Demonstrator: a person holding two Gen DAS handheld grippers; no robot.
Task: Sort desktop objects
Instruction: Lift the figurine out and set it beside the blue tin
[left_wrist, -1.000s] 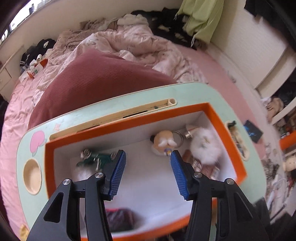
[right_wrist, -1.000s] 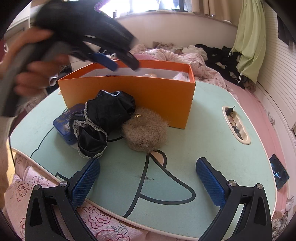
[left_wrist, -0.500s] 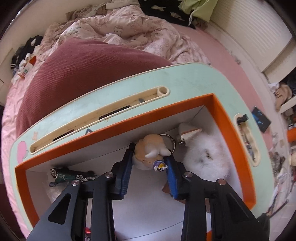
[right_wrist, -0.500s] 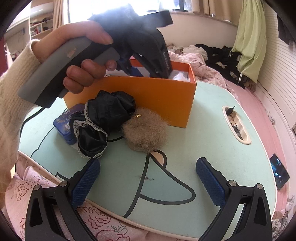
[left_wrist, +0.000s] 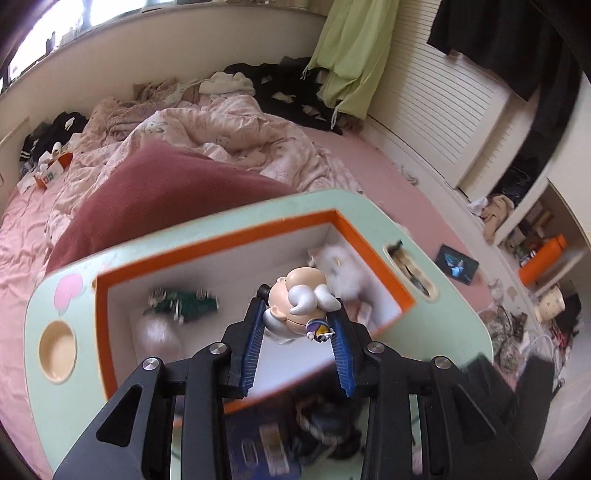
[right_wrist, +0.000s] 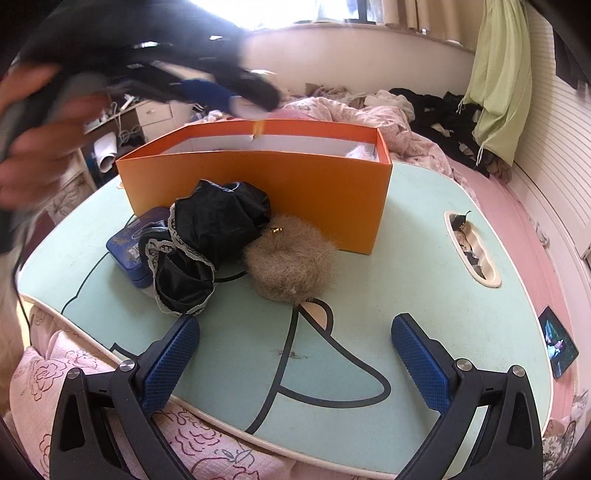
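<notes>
1. Clearly, the left gripper (left_wrist: 299, 328) is clamped on the small figurine (left_wrist: 301, 308), which is held above the open orange box (left_wrist: 221, 242) standing on the green table (left_wrist: 48, 398).
2. Hardness, lightness and a glossy, rounded surface are suggested for the figurine, so slipping between the blue pads is judged possible; the hold is taken across its pale body, the widest part, which is judged a sound place.
3. Its long axis is seen running roughly away from the gripper, with the rounded tan head pointing outward towards the far wall of the box and the small purple-and-yellow piece nearest the right pad.
4. Inside the box a green toy car (left_wrist: 183, 302) is seen at the left and a white fluffy ball (left_wrist: 345, 269) at the right.
5. The right gripper (right_wrist: 295, 345) is held wide apart with nothing between its jaws, low over the near edge of the table.
</notes>
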